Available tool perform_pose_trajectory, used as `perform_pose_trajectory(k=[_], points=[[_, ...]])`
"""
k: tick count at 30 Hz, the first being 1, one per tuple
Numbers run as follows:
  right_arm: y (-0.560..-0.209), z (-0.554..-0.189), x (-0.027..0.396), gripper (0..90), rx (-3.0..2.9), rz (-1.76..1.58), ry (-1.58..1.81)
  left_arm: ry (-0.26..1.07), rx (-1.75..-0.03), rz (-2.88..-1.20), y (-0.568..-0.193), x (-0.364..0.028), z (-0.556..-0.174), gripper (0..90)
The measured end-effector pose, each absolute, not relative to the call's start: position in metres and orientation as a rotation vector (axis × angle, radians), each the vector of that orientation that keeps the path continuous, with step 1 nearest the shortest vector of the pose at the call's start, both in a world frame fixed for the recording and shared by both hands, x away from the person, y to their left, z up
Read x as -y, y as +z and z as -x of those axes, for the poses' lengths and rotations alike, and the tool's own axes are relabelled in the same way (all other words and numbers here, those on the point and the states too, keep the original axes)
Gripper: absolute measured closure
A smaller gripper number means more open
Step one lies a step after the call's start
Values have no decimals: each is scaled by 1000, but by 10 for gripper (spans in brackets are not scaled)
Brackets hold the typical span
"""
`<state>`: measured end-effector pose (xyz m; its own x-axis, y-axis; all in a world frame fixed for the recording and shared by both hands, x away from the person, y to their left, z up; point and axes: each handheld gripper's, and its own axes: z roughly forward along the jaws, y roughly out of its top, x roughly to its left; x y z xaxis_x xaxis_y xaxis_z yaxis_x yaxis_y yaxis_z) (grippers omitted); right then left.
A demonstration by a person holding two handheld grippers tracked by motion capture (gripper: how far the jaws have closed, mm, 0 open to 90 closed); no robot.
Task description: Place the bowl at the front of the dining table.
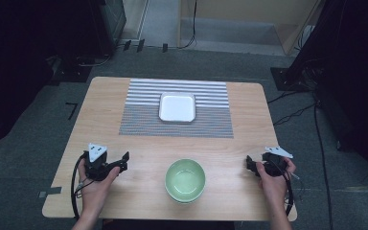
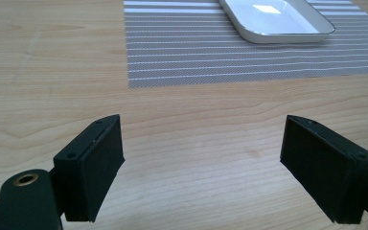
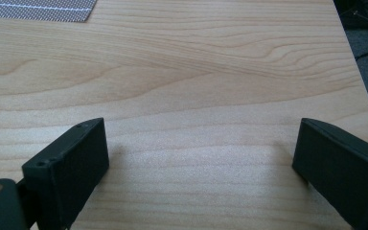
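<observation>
Left tool (image 1: pixel 120 163) and right tool (image 1: pixel 252 164), both jaws wide apart.

I can read no text, label, brand, number or sign anywhere here. The light wooden table (image 1: pixel 124 143), the grey striped woven placemat (image 1: pixel 143 120), the white square tray (image 1: pixel 177 106) and the pale green round bowl (image 1: pixel 185 180) all carry no lettering.

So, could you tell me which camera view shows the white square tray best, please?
The high view: the whole white tray sits centred on the striped mat. The left gripper view catches just part of it at the top edge.
</observation>
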<state>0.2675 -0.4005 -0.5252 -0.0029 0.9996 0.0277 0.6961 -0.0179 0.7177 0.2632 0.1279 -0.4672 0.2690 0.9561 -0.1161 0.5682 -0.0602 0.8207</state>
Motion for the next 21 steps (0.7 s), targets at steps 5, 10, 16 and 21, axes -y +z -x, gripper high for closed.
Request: perform_pose_trajectory(k=[5,10,16,21], points=[[-525,-267,400,50,-1760,-1755,775,616,-1369,-1742,-461,-116,-265,147],[-525,-268,398,49,-1749,-1763,774,582,-1346,-1716,-458,-105,-271,148],[-525,-266,399,50,-1774,-1744,781,568,-1314,-1722,-451,-90,-272,148],[-525,-265,398,51,-1774,-1744,781,550,-1273,-1747,-446,-81,-267,148]])
